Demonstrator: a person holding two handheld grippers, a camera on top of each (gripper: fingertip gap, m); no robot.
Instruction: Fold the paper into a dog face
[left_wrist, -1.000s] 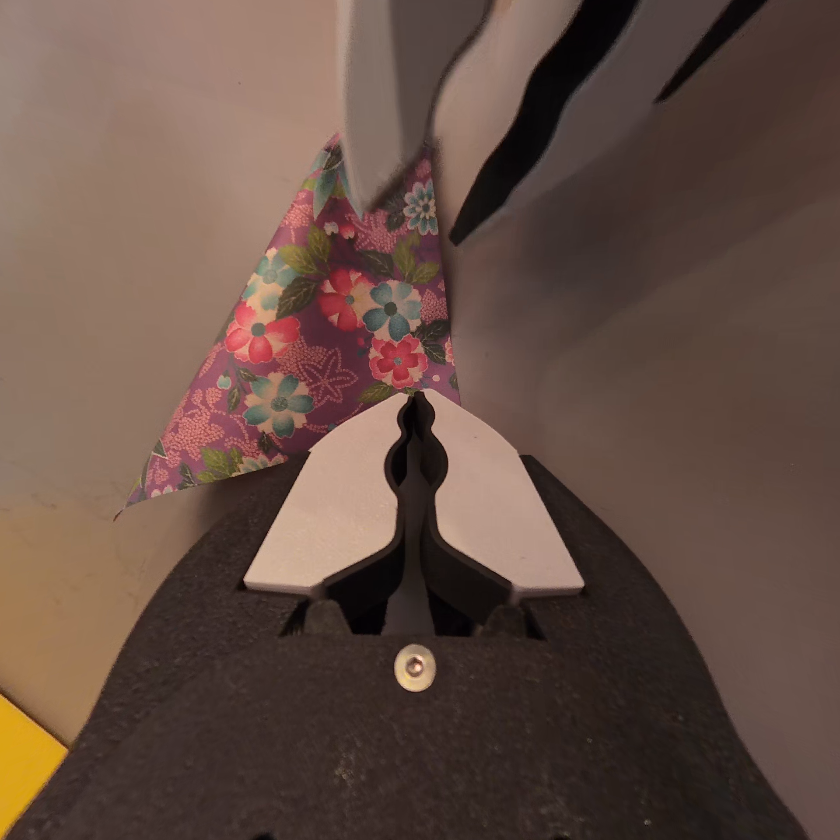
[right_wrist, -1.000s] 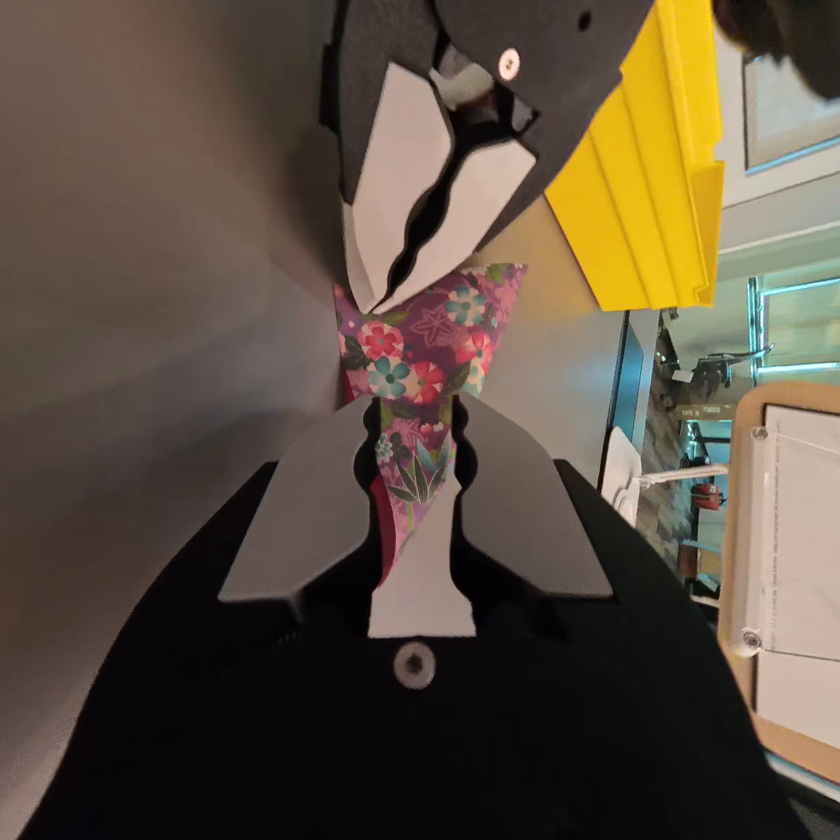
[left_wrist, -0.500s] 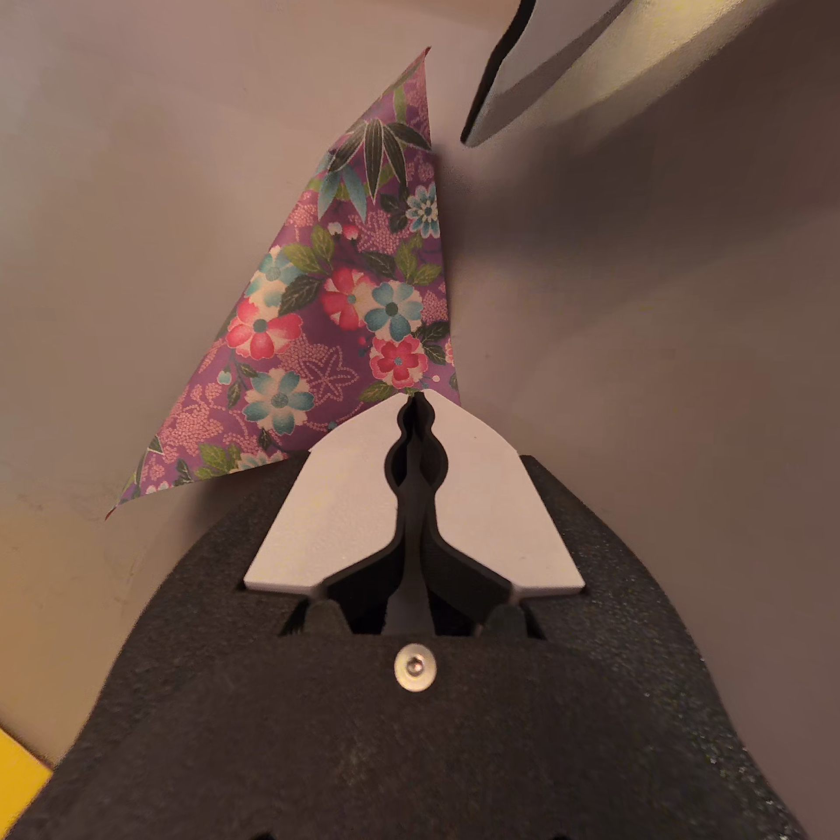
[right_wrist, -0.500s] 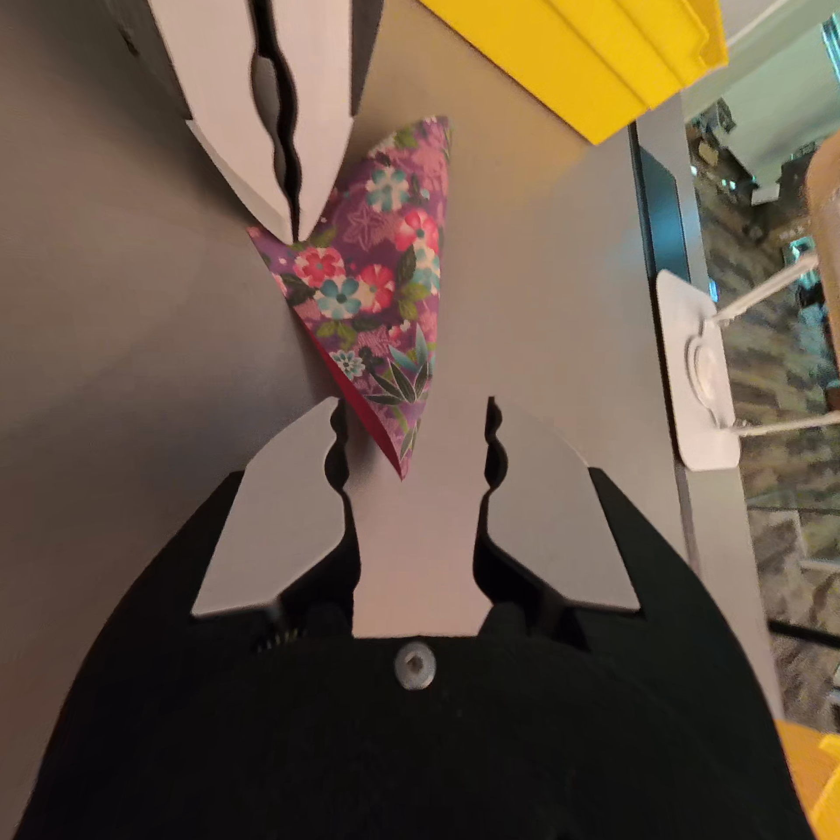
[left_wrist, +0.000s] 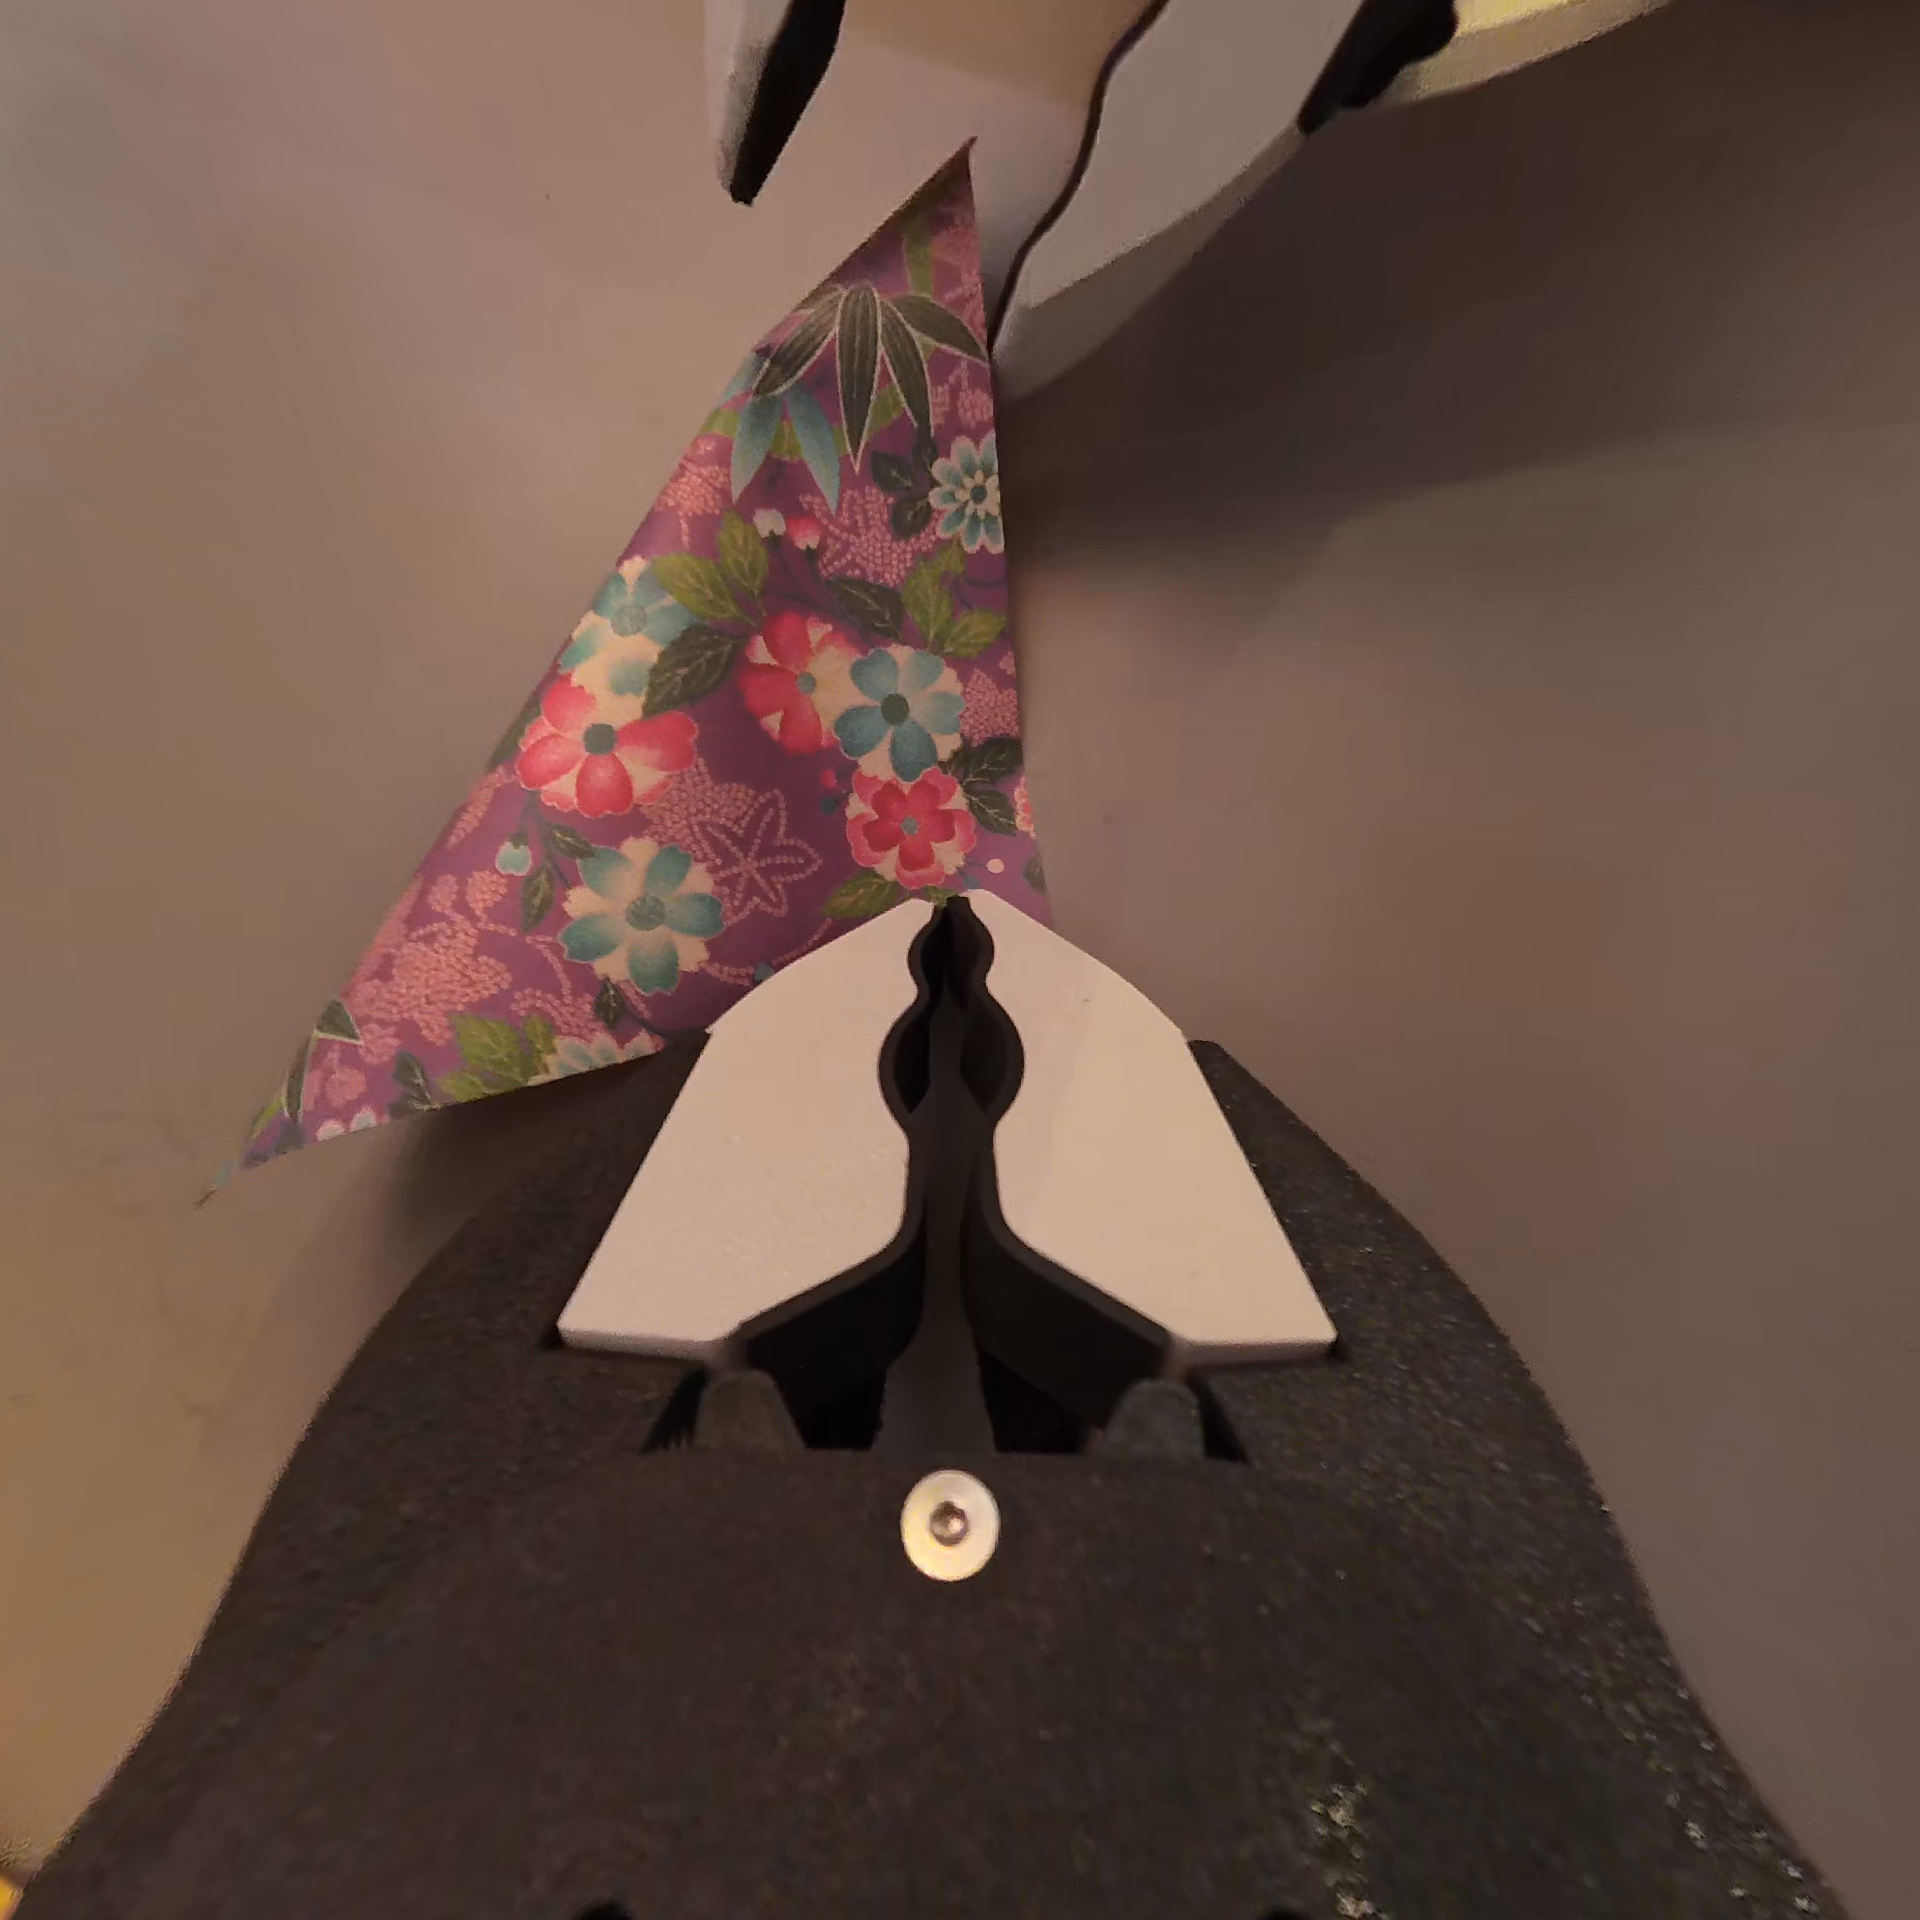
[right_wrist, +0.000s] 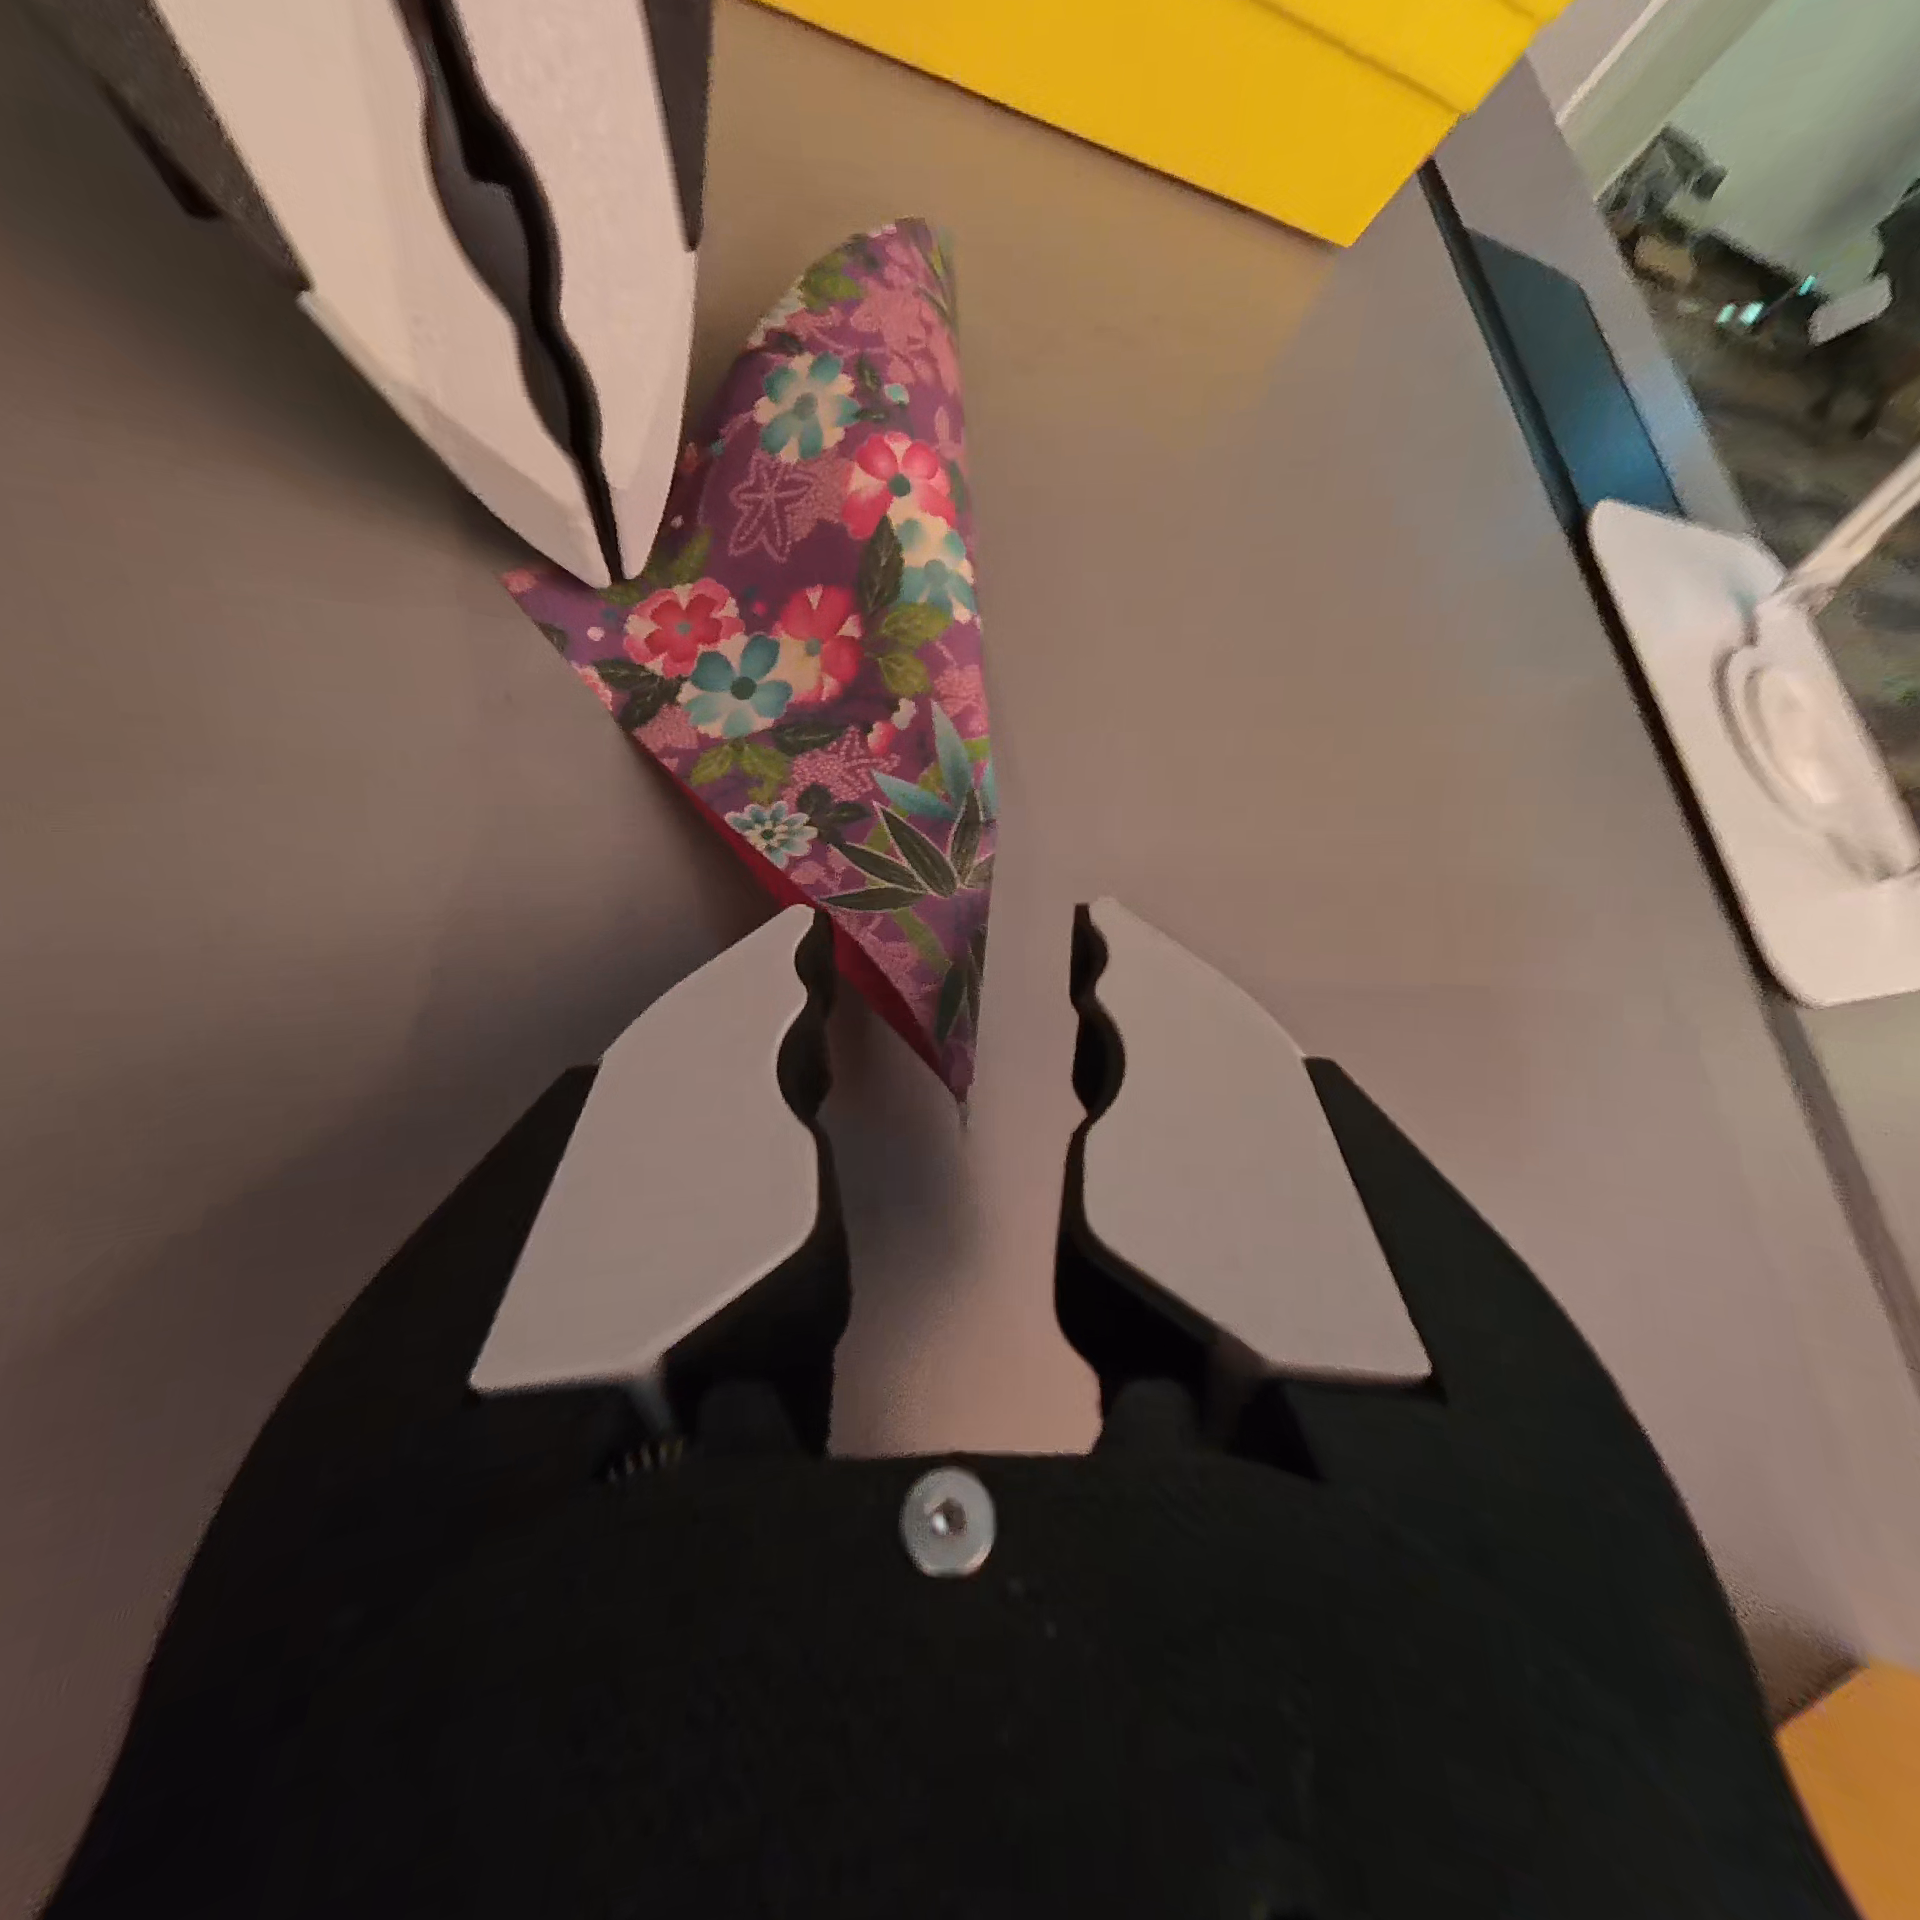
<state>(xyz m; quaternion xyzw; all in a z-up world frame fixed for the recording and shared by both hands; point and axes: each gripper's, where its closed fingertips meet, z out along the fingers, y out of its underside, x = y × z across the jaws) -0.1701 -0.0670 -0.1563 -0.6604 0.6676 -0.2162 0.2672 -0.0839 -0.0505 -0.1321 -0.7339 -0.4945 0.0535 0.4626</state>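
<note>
Grey tabletop (right_wrist: 1299, 675) bears floral paper (left_wrist: 790, 727): left tongs (left_wrist: 951, 909) clamp it, right tongs (right_wrist: 940, 914) apart.

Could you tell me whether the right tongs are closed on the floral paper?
No, the right tongs stand open, the floral paper tip lying loose between them.

No readable text, label, number or sign anywhere.
</note>
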